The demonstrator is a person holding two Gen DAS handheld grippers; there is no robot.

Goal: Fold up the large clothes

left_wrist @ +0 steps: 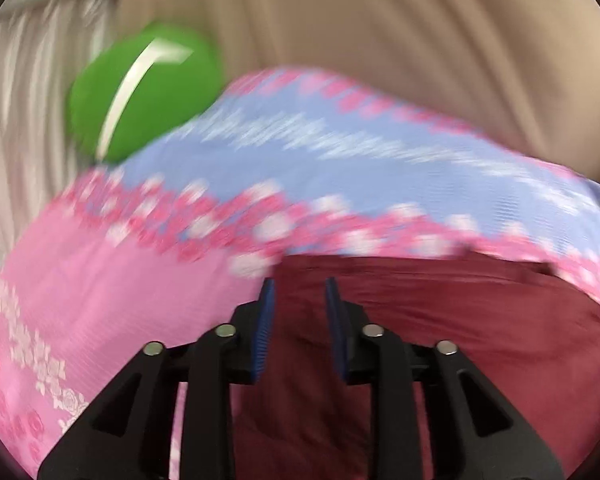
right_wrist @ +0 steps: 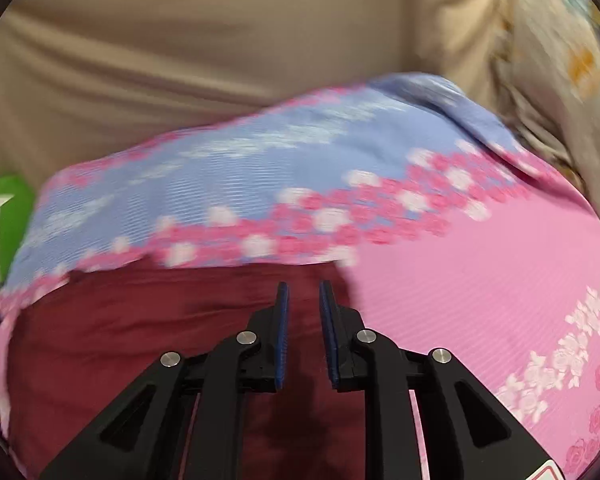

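A dark red garment (left_wrist: 440,320) lies on a pink and blue flowered sheet (left_wrist: 260,160). In the left wrist view my left gripper (left_wrist: 299,286) is open, with its blue pads over the garment near its far left edge and nothing between them. In the right wrist view the same garment (right_wrist: 140,328) fills the lower left. My right gripper (right_wrist: 303,288) is open with a narrower gap, above the garment's far right corner, next to the sheet (right_wrist: 480,272). Both views are blurred by motion.
A green round object (left_wrist: 140,92) lies beyond the sheet at the left; it also shows in the right wrist view (right_wrist: 4,224). Beige bedding (left_wrist: 380,32) lies behind. A pale flowered pillow (right_wrist: 552,48) sits at the far right.
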